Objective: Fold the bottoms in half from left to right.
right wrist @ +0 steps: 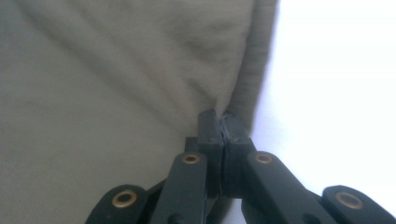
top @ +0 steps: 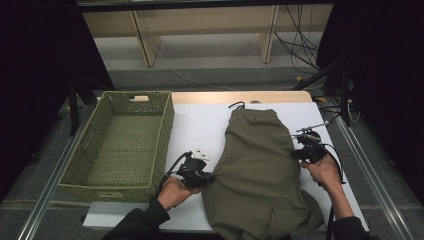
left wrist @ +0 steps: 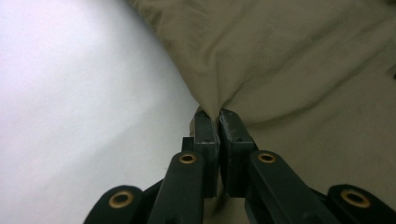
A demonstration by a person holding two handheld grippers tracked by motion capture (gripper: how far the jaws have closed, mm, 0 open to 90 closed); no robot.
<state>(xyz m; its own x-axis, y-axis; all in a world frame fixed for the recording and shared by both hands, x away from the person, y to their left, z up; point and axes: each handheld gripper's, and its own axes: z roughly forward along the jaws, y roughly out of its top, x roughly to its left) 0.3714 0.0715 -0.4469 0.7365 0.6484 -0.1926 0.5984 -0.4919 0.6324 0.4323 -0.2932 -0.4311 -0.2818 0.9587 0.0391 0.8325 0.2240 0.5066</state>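
Two grippers: both work one olive-green cloth garment [top: 257, 165], each pinching an opposite side edge.
Garment: lies flat on the white tabletop [top: 200, 125], right of centre, its drawstring end toward the far edge and its near end bunched at the person's side.
Left gripper [top: 209, 177]: fingers [left wrist: 207, 133] pressed together on a pinch of the garment's left edge, the cloth puckering into them where it meets the bare tabletop.
Right gripper [top: 296, 152]: fingers [right wrist: 232, 133] squeezed together on the fold of the right edge, the hem running just beside them.
Basket: green woven rectangular basket [top: 95, 150], sits on the left of the tabletop, well apart from the garment.
Step in hand: judged to be gripping both sides ahead of a fold or a lift.
Next move: likely calls for raising both edges evenly, keeping both pinches firm, then bringing one end over the other so the garment doubles without twisting.
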